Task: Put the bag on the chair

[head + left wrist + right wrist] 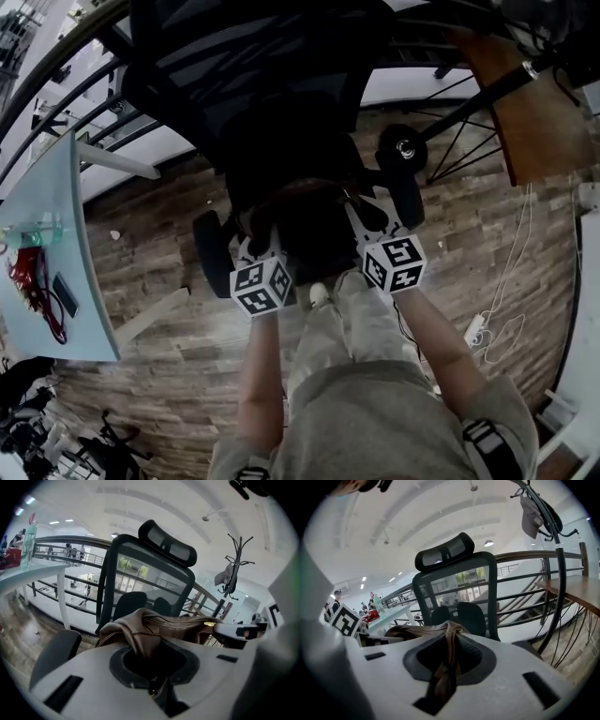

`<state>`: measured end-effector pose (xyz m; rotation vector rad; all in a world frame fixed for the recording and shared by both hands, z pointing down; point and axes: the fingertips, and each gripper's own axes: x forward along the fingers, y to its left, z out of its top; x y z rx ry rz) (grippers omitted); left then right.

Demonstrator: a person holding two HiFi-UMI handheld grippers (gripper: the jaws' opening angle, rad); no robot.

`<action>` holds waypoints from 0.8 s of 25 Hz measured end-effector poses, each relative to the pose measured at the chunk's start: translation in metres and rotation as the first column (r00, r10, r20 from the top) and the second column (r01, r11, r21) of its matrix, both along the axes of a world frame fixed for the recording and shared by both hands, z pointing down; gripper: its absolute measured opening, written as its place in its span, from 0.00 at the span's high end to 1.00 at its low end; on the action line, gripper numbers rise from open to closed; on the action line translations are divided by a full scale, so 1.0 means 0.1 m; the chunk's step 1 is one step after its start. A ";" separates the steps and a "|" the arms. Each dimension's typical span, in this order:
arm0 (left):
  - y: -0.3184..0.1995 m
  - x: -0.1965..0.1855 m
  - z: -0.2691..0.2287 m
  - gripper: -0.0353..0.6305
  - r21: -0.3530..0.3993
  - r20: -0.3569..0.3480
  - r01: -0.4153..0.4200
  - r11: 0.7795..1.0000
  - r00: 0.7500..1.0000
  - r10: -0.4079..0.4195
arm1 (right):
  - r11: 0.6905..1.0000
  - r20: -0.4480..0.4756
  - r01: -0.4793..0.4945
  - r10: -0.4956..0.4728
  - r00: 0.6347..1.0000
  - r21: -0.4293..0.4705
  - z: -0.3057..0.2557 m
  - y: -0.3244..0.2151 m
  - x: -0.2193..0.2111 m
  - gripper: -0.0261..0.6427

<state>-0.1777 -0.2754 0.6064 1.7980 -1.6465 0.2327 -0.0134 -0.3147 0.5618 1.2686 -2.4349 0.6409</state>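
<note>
A brown leather bag (314, 230) hangs between both grippers, just in front of the black mesh office chair (253, 84). My left gripper (263, 236) is shut on the bag's left side, and its folded leather (154, 625) bunches up out of the jaws. My right gripper (362, 221) is shut on the right side, with a strip of the bag (443, 667) pinched between its jaws. The chair (154, 573) stands upright straight ahead with its headrest on top; its seat is mostly hidden behind the bag. In the right gripper view the chair (454, 583) also faces me.
A pale blue table (80, 281) at the left carries a bottle, a red item and a phone. A black coat stand (469, 103) and a wooden desk (534, 112) stand at the right, with white cables (506, 300) on the wood floor. A railing runs behind the chair.
</note>
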 end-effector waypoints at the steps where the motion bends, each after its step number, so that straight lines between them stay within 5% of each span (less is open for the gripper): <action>1: -0.03 -0.01 0.08 0.90 -0.007 0.000 0.002 1.000 1.000 -0.002 | 1.000 -0.004 0.004 -0.004 1.000 -0.006 0.09 -0.04 -0.01 0.89; 20: -0.25 -0.05 1.28 0.90 -0.188 0.028 -0.009 0.982 1.000 0.015 | 0.989 -0.076 -0.028 0.017 0.997 -0.145 1.29 -0.37 -0.03 0.89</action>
